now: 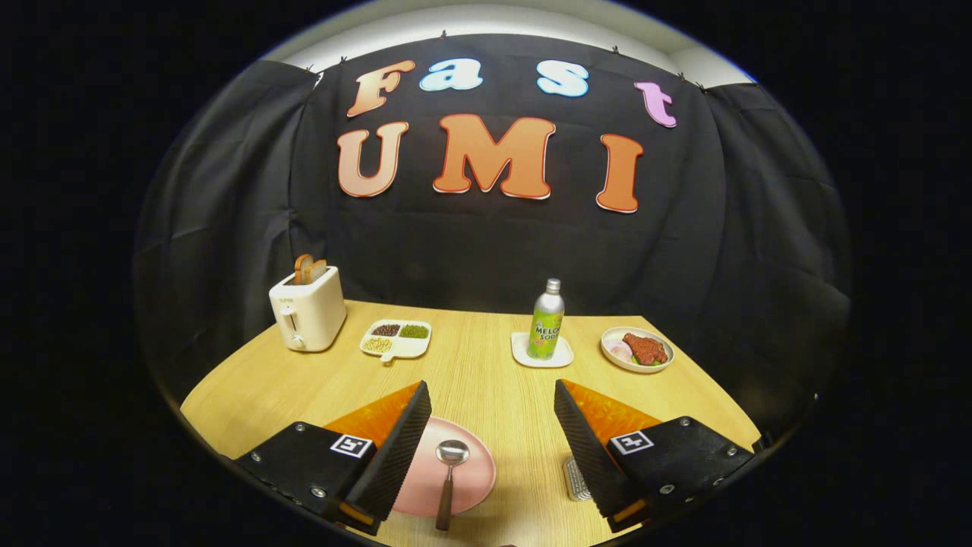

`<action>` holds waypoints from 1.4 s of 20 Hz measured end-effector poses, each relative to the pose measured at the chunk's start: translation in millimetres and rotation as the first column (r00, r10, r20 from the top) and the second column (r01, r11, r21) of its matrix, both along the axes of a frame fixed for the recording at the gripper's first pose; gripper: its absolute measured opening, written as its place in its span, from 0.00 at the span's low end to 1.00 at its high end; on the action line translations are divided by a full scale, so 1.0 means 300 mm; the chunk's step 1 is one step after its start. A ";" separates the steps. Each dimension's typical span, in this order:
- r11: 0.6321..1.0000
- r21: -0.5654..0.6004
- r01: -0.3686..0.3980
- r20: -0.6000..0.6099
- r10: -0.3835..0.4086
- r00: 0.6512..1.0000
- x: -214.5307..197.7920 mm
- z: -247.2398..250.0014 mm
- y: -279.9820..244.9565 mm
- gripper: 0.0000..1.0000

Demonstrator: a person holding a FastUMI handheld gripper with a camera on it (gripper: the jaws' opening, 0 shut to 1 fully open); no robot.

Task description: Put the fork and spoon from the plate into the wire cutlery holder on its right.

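The gripper (492, 448) hovers with jaws wide apart, empty. Between its fingers, near the table's (486, 365) front edge, the spoon (448, 475) lies on the pink plate (474, 475). Reaching is under way; next, descend and close on the handle. The wire holder (575, 480) peeks beside the right finger.

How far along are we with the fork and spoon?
Nothing looks done from here. The spoon lies on the pink plate, between the open gripper fingers, which hold nothing. A bit of the wire holder peeks out beside the right finger. I cannot make out the fork. Both moves look left.
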State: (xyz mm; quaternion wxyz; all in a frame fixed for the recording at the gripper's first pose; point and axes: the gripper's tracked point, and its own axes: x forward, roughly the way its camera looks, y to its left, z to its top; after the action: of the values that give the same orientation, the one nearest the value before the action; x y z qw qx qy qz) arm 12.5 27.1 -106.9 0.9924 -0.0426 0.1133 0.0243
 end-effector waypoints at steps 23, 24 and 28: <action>0.991 -0.046 -0.126 -0.369 0.101 0.924 -0.072 -0.533 0.123 0.48; 0.991 -0.048 -0.129 -0.379 0.101 0.920 -0.073 -0.544 0.123 0.45; 0.990 -0.052 -0.134 -0.427 0.099 0.899 -0.079 -0.589 0.132 0.23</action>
State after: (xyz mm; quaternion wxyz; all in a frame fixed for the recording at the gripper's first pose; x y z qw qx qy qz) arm -11.2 66.7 -283.5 0.9384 -0.0827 0.3238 0.0876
